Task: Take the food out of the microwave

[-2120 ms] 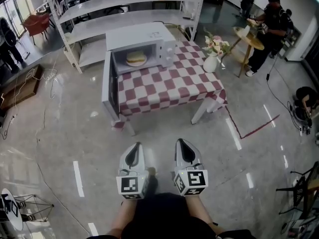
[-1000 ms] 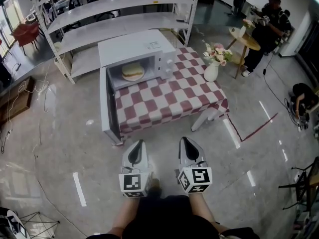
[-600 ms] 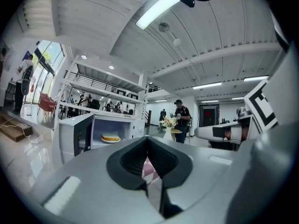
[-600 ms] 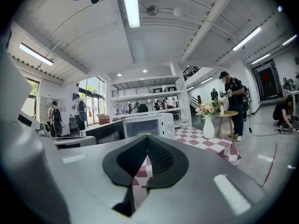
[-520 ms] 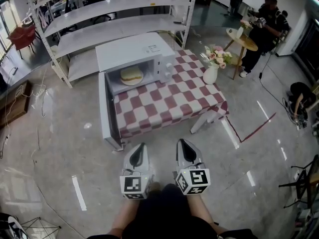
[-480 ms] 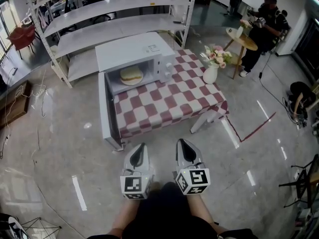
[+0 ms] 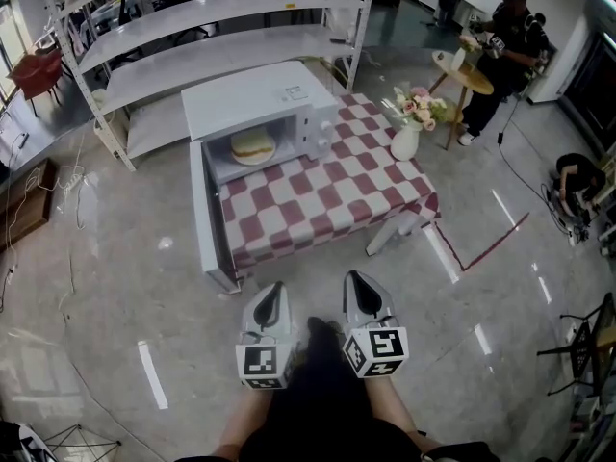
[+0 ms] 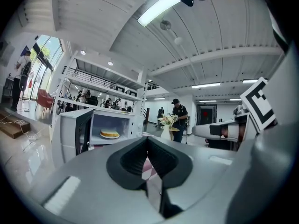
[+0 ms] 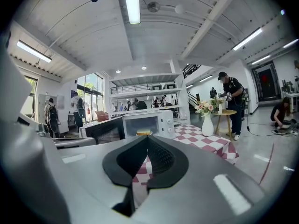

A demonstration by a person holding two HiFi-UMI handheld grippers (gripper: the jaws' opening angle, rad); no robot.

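The white microwave (image 7: pixel 258 99) stands on the left end of a table with a red-and-white check cloth (image 7: pixel 332 192). Its door (image 7: pixel 203 214) hangs wide open toward me. Inside lies the food (image 7: pixel 252 146), a pale bun on a plate, also seen as the food (image 8: pixel 110 134) and the food (image 9: pixel 143 132). My left gripper (image 7: pixel 273 289) and right gripper (image 7: pixel 354 278) are side by side over the floor, short of the table's near edge. Both point at the table, shut and empty, and the left gripper (image 8: pixel 147 143) and right gripper (image 9: pixel 148 143) show their tips meeting.
A white vase of flowers (image 7: pixel 405 135) stands on the table's right end. Metal shelving (image 7: pixel 221 27) runs behind the microwave. A person stands at a small round table (image 7: pixel 470 73) at the back right. Cables lie on the floor at the left (image 7: pixel 58 191).
The table and microwave have drawn nearer and sit lower in the head view. Both grippers keep the same side-by-side pose, still shut.
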